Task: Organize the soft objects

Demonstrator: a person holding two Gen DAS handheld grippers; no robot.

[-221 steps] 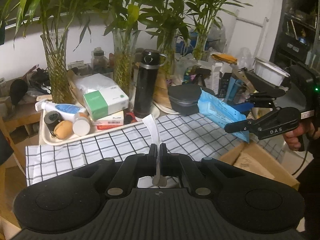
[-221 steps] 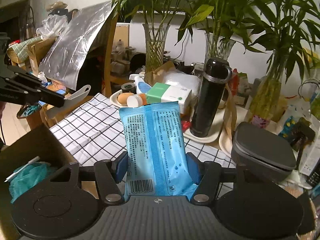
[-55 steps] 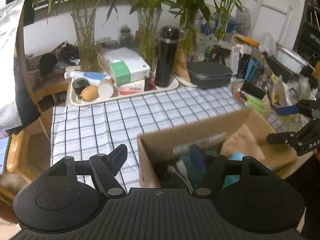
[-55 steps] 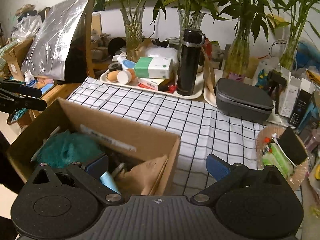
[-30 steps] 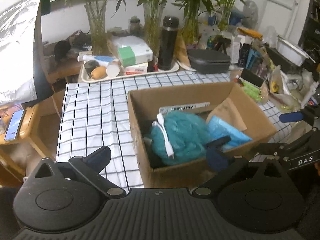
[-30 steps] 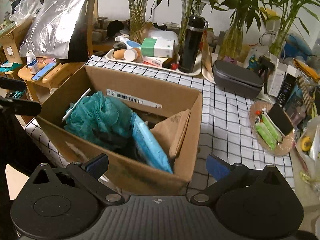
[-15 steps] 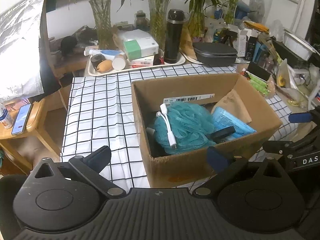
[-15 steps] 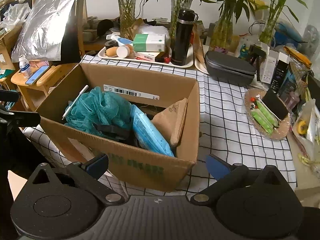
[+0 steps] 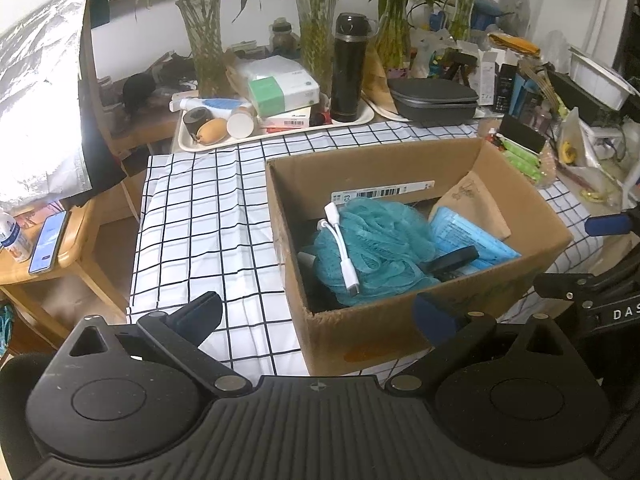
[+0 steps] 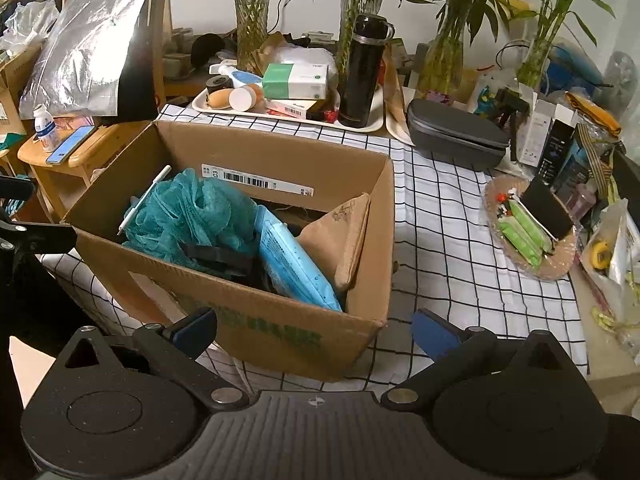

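An open cardboard box (image 9: 372, 332) (image 10: 256, 322) stands on the checked tablecloth (image 9: 200, 216) (image 10: 440, 240). Inside lie a teal mesh bath sponge (image 9: 380, 248) (image 10: 192, 208), a blue wipes pack (image 9: 472, 240) (image 10: 296, 264), a white cable adapter (image 9: 344, 252), a white pen-like stick (image 10: 144, 200), a black strap (image 9: 452, 258) (image 10: 218, 258) and a brown paper bag (image 9: 476, 204) (image 10: 340, 236). My left gripper (image 9: 316, 312) is open and empty, in front of the box. My right gripper (image 10: 314, 328) is open and empty, in front of the box; it also shows at the right edge of the left wrist view (image 9: 592, 256).
A tray (image 9: 280, 132) (image 10: 280, 114) behind the box holds a green-white tissue box (image 9: 284, 90), a black flask (image 9: 348, 72) (image 10: 364, 72) and small bottles. A grey case (image 9: 434, 98) (image 10: 456, 136), bamboo vases and a wicker dish (image 10: 532, 232) crowd the back and right. A wooden stool with a phone (image 9: 48, 240) stands left.
Over the last second both grippers have drawn back and up from the box, so more of it shows. Seven seconds ago the right held the wipes pack and the left a white item; both are empty now.
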